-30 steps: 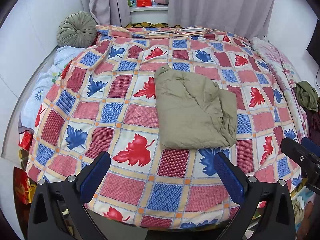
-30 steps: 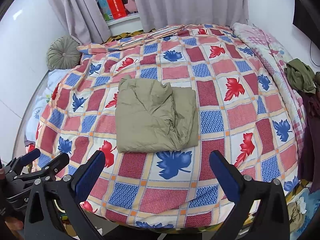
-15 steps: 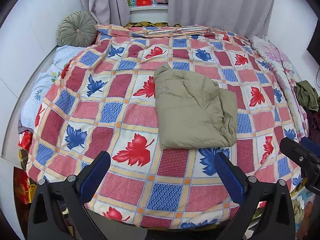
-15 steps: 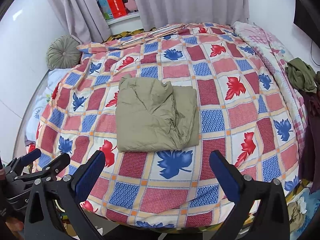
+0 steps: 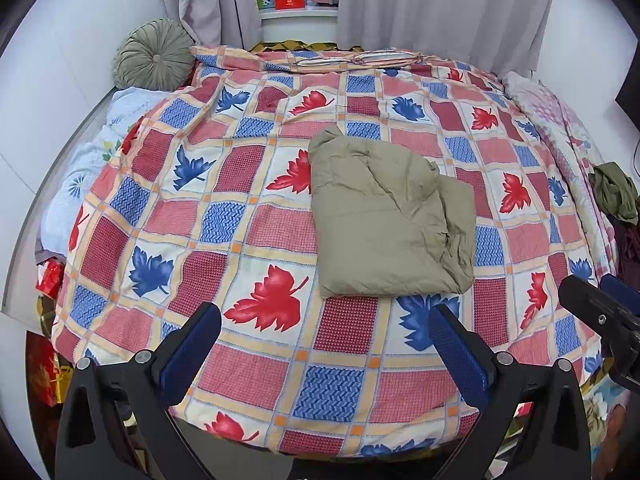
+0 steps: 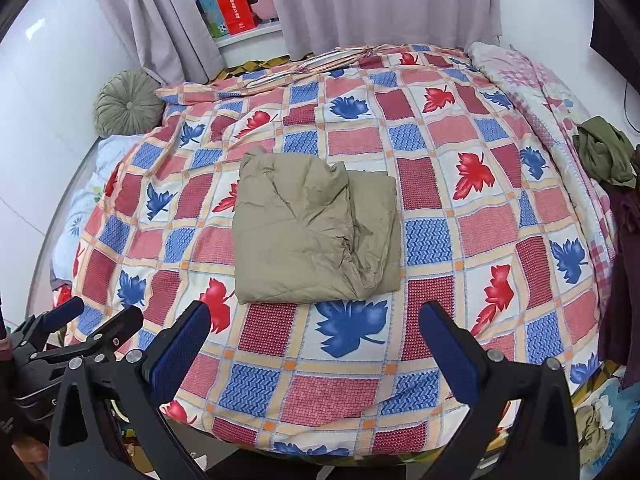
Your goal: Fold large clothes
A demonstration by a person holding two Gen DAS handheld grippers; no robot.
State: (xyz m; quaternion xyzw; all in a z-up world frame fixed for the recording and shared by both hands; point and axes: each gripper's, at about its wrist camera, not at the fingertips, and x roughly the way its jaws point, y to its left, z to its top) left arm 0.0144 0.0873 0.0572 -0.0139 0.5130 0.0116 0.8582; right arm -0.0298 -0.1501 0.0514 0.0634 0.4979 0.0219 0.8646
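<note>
An olive-green padded garment [image 5: 384, 220] lies folded into a rough rectangle on the middle of the bed; it also shows in the right wrist view [image 6: 316, 236]. My left gripper [image 5: 324, 344] is open and empty, held above the bed's near edge, short of the garment. My right gripper [image 6: 312, 340] is open and empty, also near the front edge and apart from the garment. The right gripper shows at the right edge of the left wrist view [image 5: 600, 316]; the left gripper shows at the left edge of the right wrist view [image 6: 68, 336].
The bed is covered by a checked quilt with red and blue leaves [image 5: 248, 240]. A round green cushion [image 5: 154, 54] sits at the back left. A crumpled green cloth [image 6: 606, 154] and dark clothes lie at the right edge. Curtains and a windowsill with boxes [image 6: 236, 4] stand behind.
</note>
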